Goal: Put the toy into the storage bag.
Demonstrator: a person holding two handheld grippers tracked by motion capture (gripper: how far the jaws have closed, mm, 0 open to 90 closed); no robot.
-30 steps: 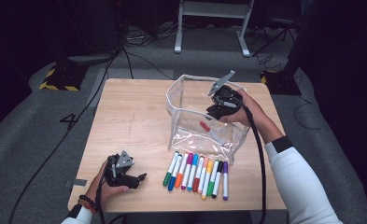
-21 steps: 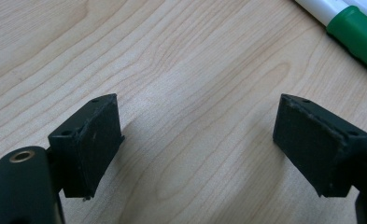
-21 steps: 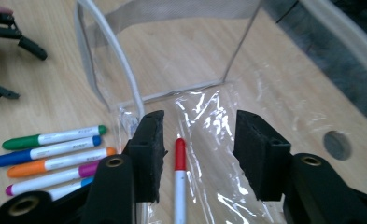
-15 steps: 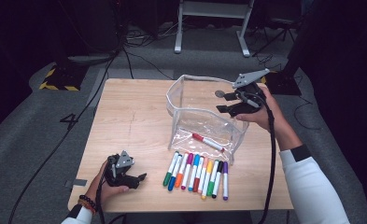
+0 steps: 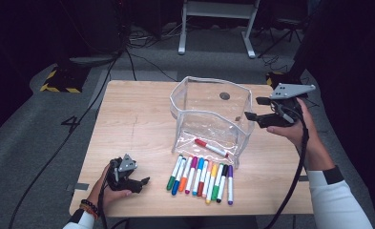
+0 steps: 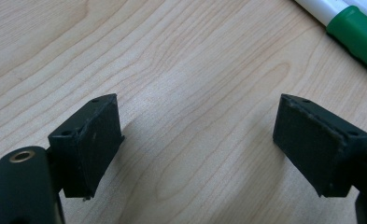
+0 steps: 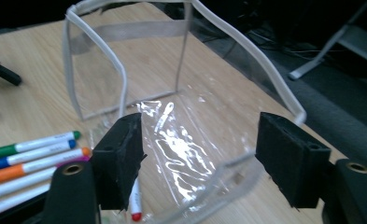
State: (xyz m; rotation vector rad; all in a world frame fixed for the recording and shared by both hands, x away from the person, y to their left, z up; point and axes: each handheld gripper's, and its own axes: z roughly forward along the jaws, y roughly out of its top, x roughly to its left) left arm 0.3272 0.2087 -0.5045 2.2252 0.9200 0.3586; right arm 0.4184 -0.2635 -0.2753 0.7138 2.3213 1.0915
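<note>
Inside clear pouch (image 5: 209,114), red marker (image 5: 211,147), right gripper (image 5: 253,109) open

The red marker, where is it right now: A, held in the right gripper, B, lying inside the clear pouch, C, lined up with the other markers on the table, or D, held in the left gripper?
B: the red marker lies on the bottom of the clear pouch, apart from the row of markers on the table, and both grippers are empty.
</note>
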